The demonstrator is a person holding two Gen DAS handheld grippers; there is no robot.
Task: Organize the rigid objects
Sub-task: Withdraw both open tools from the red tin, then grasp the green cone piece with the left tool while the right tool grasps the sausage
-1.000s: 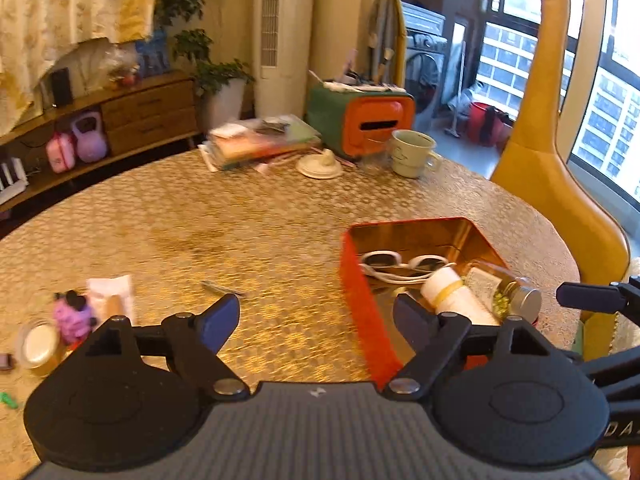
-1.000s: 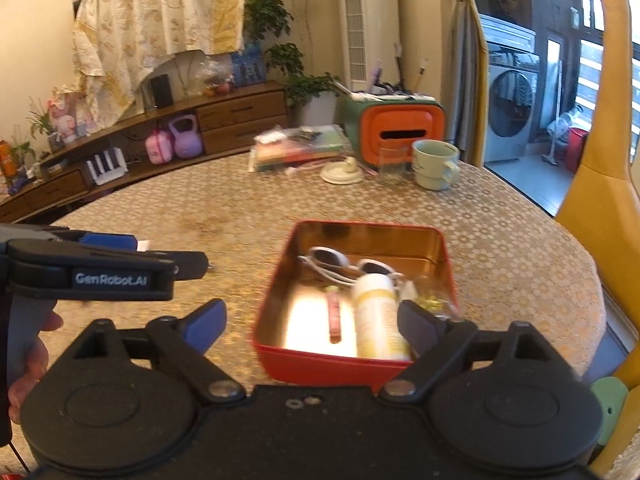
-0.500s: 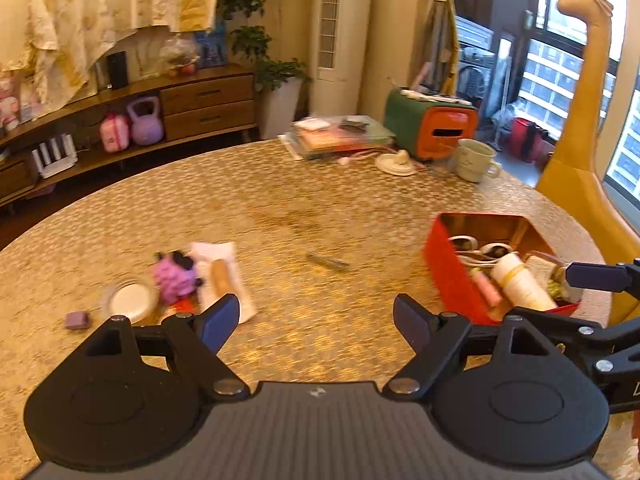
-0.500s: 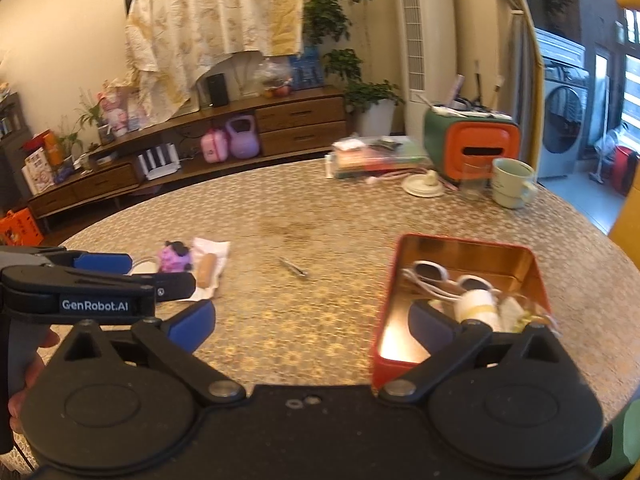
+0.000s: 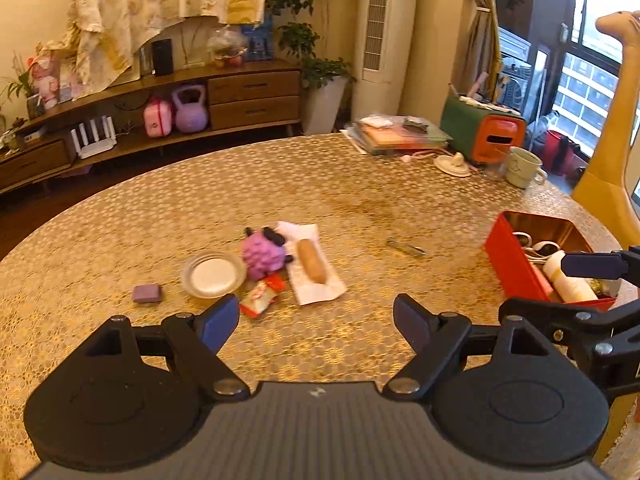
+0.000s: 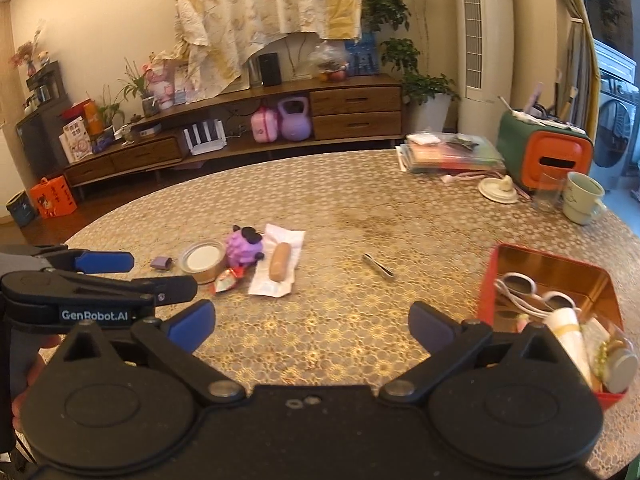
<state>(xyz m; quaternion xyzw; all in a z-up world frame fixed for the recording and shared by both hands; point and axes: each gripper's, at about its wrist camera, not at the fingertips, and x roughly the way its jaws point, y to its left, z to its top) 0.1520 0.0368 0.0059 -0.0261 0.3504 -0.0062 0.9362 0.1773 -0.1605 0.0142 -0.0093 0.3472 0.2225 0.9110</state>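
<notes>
**Both grippers open, hovering level over worktop**

Left gripper [image 5: 316, 318] spread wide, empty, aimed at the clutter: purple toy [image 5: 264, 255], lid [image 5: 213, 273], sausage on wrapper [image 5: 312, 266]. Right gripper [image 6: 312, 324] also wide, empty. Tweezers [image 6: 378, 266] ahead. Red tin [image 6: 558, 268] on the right holds goggles, bottle.

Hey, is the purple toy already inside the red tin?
No, the purple toy sits on the table beside the round lid, far from the red tin.
</notes>
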